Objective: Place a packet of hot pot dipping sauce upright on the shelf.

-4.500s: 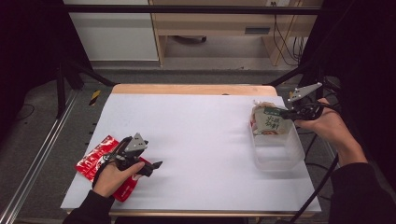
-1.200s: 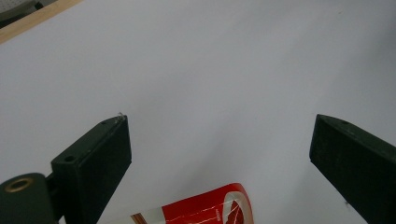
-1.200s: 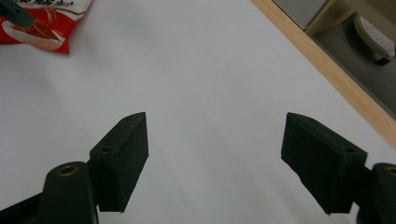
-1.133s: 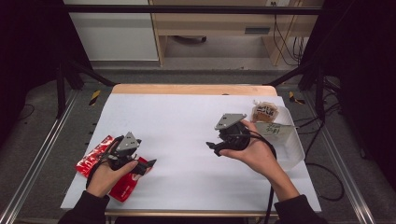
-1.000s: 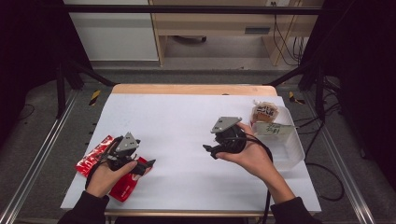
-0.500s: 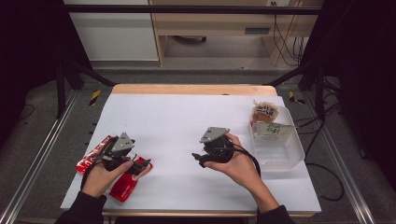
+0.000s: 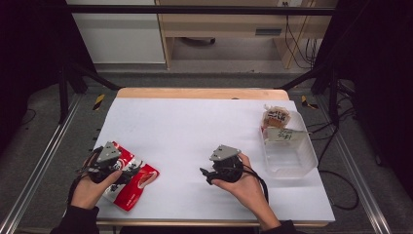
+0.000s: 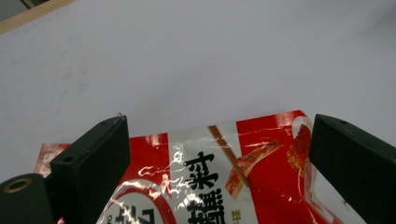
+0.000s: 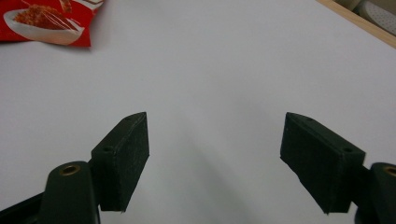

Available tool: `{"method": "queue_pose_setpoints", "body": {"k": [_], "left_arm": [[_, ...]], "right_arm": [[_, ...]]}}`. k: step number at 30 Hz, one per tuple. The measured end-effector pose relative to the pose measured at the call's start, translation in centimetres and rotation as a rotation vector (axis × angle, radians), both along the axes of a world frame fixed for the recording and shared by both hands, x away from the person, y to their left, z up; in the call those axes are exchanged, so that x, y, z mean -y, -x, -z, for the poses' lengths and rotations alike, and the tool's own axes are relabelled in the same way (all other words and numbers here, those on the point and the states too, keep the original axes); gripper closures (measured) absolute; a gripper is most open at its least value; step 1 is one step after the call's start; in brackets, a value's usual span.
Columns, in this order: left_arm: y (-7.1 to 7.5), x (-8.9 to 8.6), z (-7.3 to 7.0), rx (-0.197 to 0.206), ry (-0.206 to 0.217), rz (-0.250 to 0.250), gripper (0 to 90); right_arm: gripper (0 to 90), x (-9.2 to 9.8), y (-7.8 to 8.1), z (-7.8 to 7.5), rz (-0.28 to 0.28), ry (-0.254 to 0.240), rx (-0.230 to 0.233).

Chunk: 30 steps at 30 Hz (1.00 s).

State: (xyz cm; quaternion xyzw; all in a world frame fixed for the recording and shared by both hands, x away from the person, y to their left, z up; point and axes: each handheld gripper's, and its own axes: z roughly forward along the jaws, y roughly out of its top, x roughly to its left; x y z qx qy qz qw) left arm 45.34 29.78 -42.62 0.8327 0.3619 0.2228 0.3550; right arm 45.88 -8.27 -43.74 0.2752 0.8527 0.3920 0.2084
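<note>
The red snack bag (image 7: 131,183) lies near the bench's (image 7: 195,126) front-left edge, between the left gripper's (image 8: 217,154) wide-open fingers, unpinched. The right gripper (image 9: 215,154), fingers spread and empty, hovers over bare white bench with room around it.

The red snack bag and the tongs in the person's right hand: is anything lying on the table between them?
No. In the high view only bare white table separates the red snack bag from the right tongs, whose jaws stand open and empty.
</note>
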Motion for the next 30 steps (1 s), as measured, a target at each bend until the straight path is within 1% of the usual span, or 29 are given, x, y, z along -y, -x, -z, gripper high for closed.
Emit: {"method": "queue_pose_setpoints", "body": {"k": [1,2,3,6,9,11,12,13,15,16,20,21,22,23,24,27,30], "left_arm": [[0.2,-0.3,0.0,0.001,-0.005,-0.009,5.6],[0.4,-0.6,0.1,0.004,-0.007,-0.018,5.6],[0.6,-1.0,0.1,0.005,-0.006,-0.028,5.6],[1.2,-2.2,0.4,0.014,0.009,-0.067,5.7],[1.8,-3.4,0.7,0.026,0.0,-0.108,5.8],[2.2,-4.3,1.0,0.026,-0.006,-0.133,5.9],[2.5,-5.1,1.2,0.023,-0.013,-0.155,5.9],[2.5,-5.1,1.2,0.023,-0.013,-0.155,5.9],[2.7,-5.7,1.3,0.029,-0.009,-0.171,5.9],[2.9,-5.9,1.3,0.03,-0.011,-0.176,5.9],[3.1,-6.9,1.5,0.037,-0.045,-0.195,5.8],[3.2,-7.1,1.6,0.041,-0.048,-0.203,5.8],[3.2,-7.8,1.7,0.039,-0.054,-0.227,5.8],[3.2,-7.8,1.7,0.039,-0.054,-0.227,5.8],[3.2,-8.1,1.8,0.036,-0.051,-0.238,5.8],[3.4,-8.9,2.0,0.028,-0.06,-0.262,5.9],[3.3,-9.5,2.3,0.01,-0.067,-0.272,5.9]], "right_arm": [[24.1,0.0,0.0,0.0,0.0,0.0,0.0],[23.3,0.1,0.1,0.3,0.001,0.001,-0.014],[23.3,0.1,0.1,0.3,0.001,0.001,-0.014],[22.8,0.3,0.1,0.7,0.011,0.023,-0.018],[22.8,0.4,0.1,0.9,0.011,0.024,-0.021],[22.6,0.4,0.1,0.9,0.013,0.03,-0.023],[22.6,0.5,0.2,0.9,0.017,0.028,-0.02],[22.6,0.5,0.2,0.9,0.017,0.028,-0.02],[22.3,0.6,0.2,0.9,0.018,0.026,-0.02],[22.1,0.7,0.1,1.0,0.022,0.033,-0.016],[21.9,0.8,0.1,1.1,0.026,0.04,-0.021],[21.8,0.8,0.1,1.1,0.025,0.042,-0.022],[21.8,0.7,0.1,1.2,0.029,0.046,-0.025],[21.8,0.7,0.1,1.2,0.029,0.046,-0.025],[21.8,0.7,0.1,1.3,0.026,0.046,-0.026],[21.7,0.7,0.1,1.4,0.021,0.058,-0.026],[21.7,0.6,0.1,1.4,0.022,0.06,-0.024]]}}
